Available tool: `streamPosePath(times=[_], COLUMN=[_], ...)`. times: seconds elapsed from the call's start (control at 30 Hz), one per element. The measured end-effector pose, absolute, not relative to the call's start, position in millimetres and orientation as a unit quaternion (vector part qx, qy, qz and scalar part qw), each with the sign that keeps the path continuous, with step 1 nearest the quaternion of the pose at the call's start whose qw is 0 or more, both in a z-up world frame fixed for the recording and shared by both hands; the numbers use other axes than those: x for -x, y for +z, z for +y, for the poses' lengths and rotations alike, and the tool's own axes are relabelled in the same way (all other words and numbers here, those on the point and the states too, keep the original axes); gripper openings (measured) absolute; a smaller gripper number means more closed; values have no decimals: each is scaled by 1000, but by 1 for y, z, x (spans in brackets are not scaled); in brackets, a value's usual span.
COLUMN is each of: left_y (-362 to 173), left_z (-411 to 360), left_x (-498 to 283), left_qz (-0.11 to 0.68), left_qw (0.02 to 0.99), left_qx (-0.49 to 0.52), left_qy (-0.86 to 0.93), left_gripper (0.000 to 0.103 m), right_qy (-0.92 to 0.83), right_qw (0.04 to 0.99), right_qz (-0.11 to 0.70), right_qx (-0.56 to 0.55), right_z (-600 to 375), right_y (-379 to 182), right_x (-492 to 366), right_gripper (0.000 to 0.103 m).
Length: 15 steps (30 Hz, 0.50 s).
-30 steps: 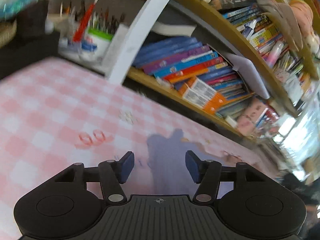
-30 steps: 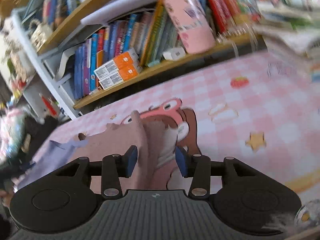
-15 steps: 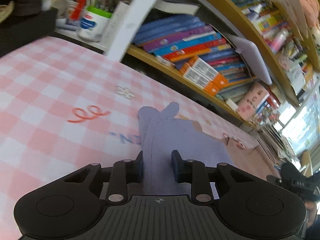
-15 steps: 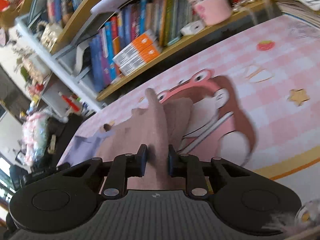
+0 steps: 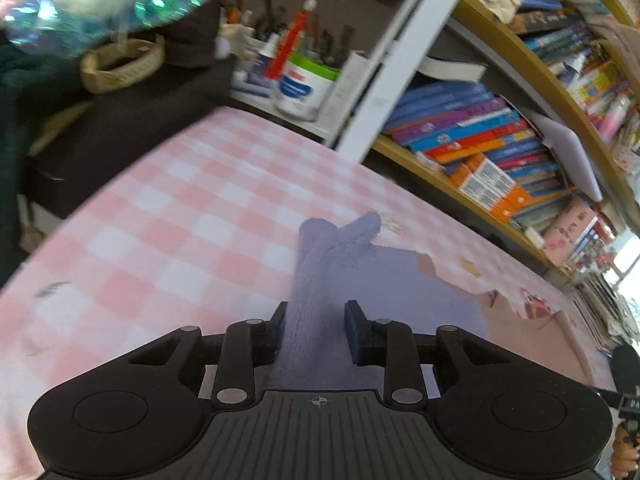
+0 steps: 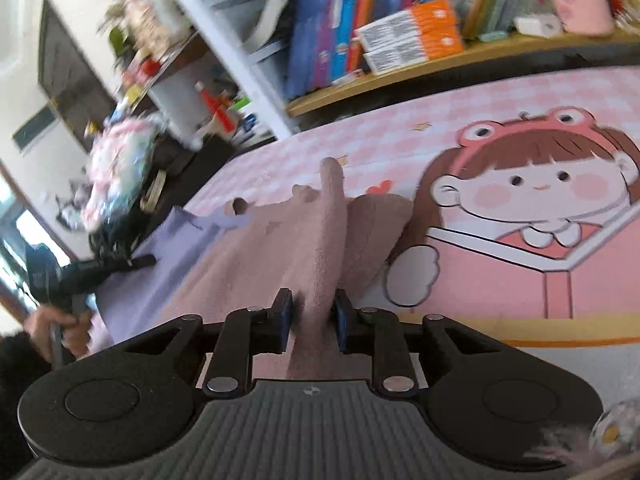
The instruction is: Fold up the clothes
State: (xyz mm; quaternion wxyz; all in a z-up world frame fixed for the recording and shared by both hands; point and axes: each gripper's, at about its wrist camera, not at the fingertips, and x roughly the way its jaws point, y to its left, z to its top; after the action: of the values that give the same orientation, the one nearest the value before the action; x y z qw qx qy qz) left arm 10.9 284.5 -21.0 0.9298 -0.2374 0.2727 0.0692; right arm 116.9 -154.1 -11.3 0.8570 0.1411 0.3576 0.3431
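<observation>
A soft knit garment, lilac at one end [image 5: 384,276] and dusty pink at the other [image 6: 280,248], lies stretched over the pink checked cloth [image 5: 160,216]. My left gripper [image 5: 314,330] is shut on a raised fold of the lilac end. My right gripper [image 6: 312,320] is shut on a ridge of the pink end and lifts it off the cloth. The left gripper also shows in the right wrist view [image 6: 80,276], held in a hand at the far lilac edge.
A wooden bookshelf [image 5: 472,184] full of books runs along the far edge of the table. A tub of pens [image 5: 304,84] and a dark box [image 5: 132,116] stand at the left corner. A cartoon girl print [image 6: 532,208] covers the cloth to the right.
Both grippers closed on the garment and have since pulled back and up with it; the pink end now stands in a taller ridge, clear of the cartoon print.
</observation>
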Motion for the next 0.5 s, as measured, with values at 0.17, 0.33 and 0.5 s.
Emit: streamPosePath(times=[0.17, 0.33, 0.5], left_y=[13, 11, -11], left_z=[298, 287, 270], left_x=[52, 92, 94], left_qz=[185, 210, 260], left_qw=[934, 905, 861], left_qx=[258, 338, 413], left_qy=[166, 148, 145], left_gripper=[34, 35, 48], right_qy=[358, 418, 487], right_qw=[881, 889, 845], right_qz=[296, 183, 183], right_qx=[-92, 33, 125], right_z=[-161, -155, -127], right_y=[10, 37, 26], right_x=[-106, -92, -99], right_gripper=[32, 32, 28])
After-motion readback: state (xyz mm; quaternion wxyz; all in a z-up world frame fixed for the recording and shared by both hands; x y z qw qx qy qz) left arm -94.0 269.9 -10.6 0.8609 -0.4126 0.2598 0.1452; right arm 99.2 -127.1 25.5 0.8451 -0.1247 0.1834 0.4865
